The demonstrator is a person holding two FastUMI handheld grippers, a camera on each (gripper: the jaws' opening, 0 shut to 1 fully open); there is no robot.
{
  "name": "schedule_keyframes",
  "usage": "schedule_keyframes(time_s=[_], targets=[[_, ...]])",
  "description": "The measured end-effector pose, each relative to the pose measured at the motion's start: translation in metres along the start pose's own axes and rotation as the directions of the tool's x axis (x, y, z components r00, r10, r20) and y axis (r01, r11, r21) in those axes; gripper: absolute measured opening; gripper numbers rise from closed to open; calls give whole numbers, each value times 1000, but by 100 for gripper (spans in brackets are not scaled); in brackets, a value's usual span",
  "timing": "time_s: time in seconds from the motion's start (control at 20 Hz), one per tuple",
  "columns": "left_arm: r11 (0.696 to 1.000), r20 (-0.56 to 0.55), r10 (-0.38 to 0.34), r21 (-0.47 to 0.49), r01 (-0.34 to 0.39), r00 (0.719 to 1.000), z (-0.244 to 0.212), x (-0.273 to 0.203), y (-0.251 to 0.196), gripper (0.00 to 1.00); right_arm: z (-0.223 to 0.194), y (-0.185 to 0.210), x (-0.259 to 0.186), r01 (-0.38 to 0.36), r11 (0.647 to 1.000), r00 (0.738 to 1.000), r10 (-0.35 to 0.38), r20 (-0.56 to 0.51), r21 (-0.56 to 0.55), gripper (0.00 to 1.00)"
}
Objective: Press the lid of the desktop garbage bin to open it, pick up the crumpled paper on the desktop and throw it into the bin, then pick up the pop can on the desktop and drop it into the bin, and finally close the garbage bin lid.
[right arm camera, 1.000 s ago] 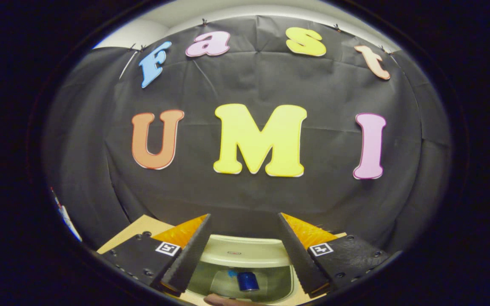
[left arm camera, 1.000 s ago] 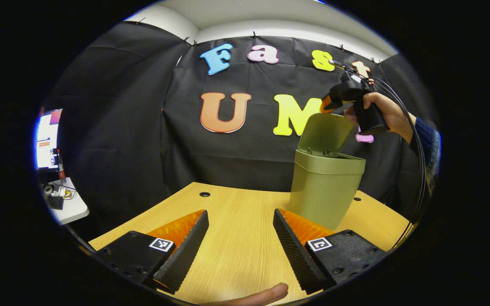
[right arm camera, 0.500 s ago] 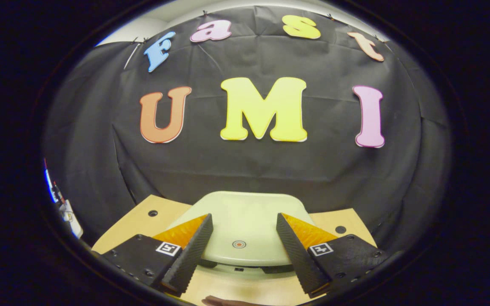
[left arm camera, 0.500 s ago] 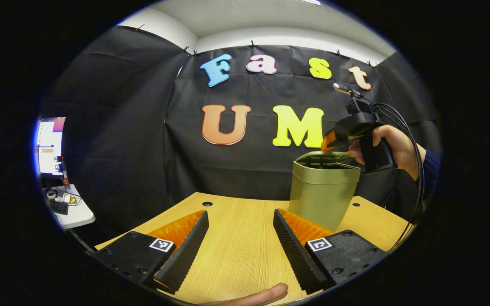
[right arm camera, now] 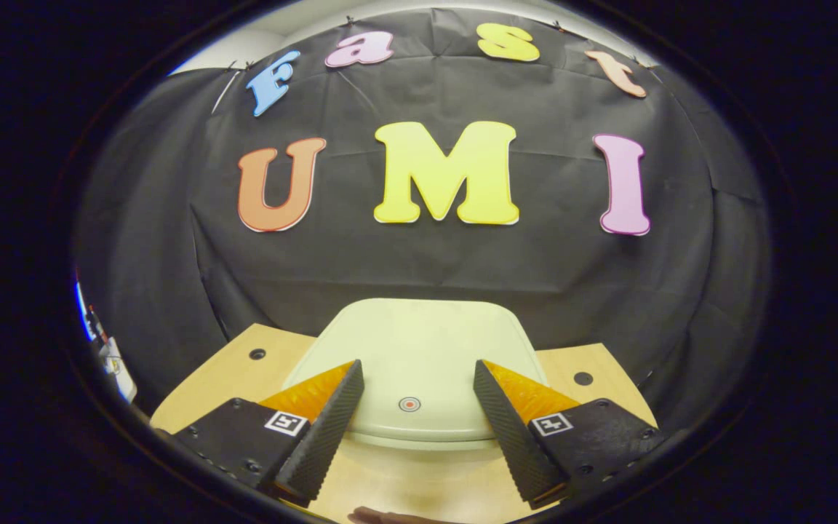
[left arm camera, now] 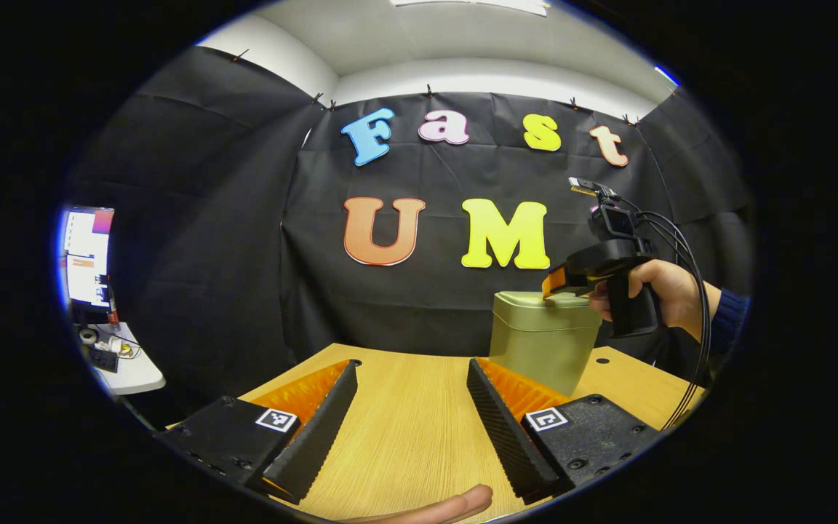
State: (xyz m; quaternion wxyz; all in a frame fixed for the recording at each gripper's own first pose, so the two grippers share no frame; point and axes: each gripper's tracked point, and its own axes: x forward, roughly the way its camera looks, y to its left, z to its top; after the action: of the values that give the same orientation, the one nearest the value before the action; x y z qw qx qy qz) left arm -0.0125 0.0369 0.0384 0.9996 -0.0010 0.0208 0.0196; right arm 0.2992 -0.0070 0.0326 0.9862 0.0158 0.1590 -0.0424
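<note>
Landmark: the garbage bin [left arm camera: 541, 342]. It stands upright on the wooden tabletop [left arm camera: 404, 422], toward the tabletop's far edge, in front of the black cloth wall. Its lid [right arm camera: 419, 364] lies flat and shut on the bin body.

Left gripper view:
- The bin appears from the side, beyond and to the right of the left gripper [left arm camera: 412, 422].
- The left gripper's fingers are spread wide apart with nothing between them; bare tabletop lies in the gap. The bin is well apart from them, partly behind the right-hand finger [left arm camera: 506, 429].
- The right gripper [left arm camera: 561, 282] sits at the bin's top right edge, held in a hand [left arm camera: 670, 295] with a dark sleeve. Its tips are at the lid; from this angle you cannot tell whether they touch it or how far they are spread.
- A fingertip [left arm camera: 448, 506] shows at the bottom edge.
- A white side table [left arm camera: 124, 367] with small items and a lit screen [left arm camera: 84, 255] stand far left of the bin.

Right gripper view:
- The bin appears from above. The lid carries a small red ring mark [right arm camera: 409, 404] near its front edge.
- The right gripper's [right arm camera: 413, 426] fingers are spread apart, clamping nothing. They hang over the front of the lid, one on each side of the ring mark, which sits midway in the gap.
- Two dark holes in the tabletop flank the bin.
</note>
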Motion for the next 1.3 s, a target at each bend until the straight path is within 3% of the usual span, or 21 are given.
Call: schedule_keyframes(time_s=[0.45,0.9,1.3], targets=[[999,-26,-31,-14,30,999,-8,2,-10,98,-8,0,-2,-2,1000,993,0,114,20,97],[1000,-22,-8,4,8,1000,-5,0,-4,98,-9,-2,-1,7,1000,956,-16,295,30,97],[1000,-29,14,-4,-14,999,-8,2,3,98,-16,-4,-28,-17,999,960,8,280,30,94]])
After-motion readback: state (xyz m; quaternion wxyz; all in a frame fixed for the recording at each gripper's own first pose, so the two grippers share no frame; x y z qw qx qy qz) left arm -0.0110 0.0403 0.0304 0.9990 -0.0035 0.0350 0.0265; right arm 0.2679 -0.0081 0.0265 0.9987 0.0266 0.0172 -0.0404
